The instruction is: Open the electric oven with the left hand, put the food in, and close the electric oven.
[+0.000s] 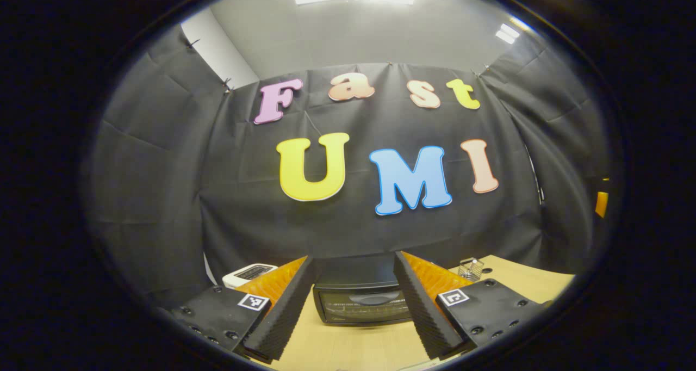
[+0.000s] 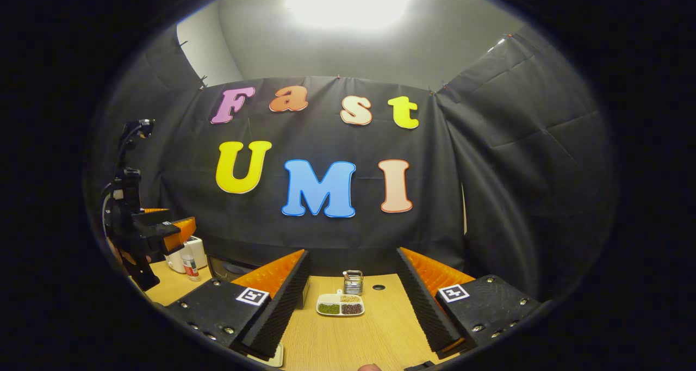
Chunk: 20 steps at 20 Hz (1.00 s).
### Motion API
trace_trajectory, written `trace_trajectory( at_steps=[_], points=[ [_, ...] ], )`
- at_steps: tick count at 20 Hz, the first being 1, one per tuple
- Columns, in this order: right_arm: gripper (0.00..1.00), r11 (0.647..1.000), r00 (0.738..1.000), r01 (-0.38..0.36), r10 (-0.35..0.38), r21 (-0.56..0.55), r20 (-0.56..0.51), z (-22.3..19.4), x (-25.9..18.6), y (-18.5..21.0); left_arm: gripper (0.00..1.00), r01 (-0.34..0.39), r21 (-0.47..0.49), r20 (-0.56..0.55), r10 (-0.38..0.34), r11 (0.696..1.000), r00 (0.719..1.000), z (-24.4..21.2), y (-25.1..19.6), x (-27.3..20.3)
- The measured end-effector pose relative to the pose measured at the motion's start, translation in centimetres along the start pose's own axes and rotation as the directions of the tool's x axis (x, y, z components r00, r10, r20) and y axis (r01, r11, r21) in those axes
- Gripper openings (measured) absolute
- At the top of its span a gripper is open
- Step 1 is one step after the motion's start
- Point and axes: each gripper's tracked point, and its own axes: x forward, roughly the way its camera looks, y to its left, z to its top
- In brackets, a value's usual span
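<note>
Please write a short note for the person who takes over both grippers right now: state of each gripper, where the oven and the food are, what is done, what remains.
Left gripper: open, holds nothing, pointed at the oven, which stands on the table straight ahead with its door shut.
Right gripper: open, holds nothing, pointed at the divided food tray on the table, with a small wire rack just behind it.
In the right gripper view, the left gripper is raised at far left, near a white appliance and a small bottle.
Done: nothing yet.
Left: open the oven door with the left gripper, put the food in, close the door.
</note>
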Motion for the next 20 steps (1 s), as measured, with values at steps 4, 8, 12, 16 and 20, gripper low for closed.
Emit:
trace_trajectory(
  at_steps=[4,8,12,16,20],
  points=[
    [0.98,0.999,0.998,0.053,-0.053,-0.002,-0.021,-0.5,0.7,0.7,1.00,0.059,-0.001,-0.033,-0.059,0.998,0.998,-2.9,-0.9,4.7],
    [0.98,0.995,0.995,0.095,-0.095,-0.025,-0.036,-1.1,1.3,1.3,0.92,0.102,-0.012,-0.084,-0.102,0.995,0.991,-6.7,-1.8,8.4],
    [0.98,0.989,0.988,0.140,-0.142,-0.046,-0.061,-1.7,1.6,1.6,0.98,0.139,0.001,-0.139,-0.137,0.990,0.981,-10.6,-2.9,11.2],
    [0.98,0.984,0.982,0.169,-0.172,-0.050,-0.074,-2.0,1.8,2.0,0.99,0.174,-0.004,-0.190,-0.171,0.985,0.967,-14.3,-4.1,13.4],
    [0.98,0.979,0.974,0.193,-0.199,-0.071,-0.105,-2.9,2.3,1.8,0.97,0.152,-0.017,-0.207,-0.153,0.988,0.966,-16.9,-4.5,15.9]
  ],
)
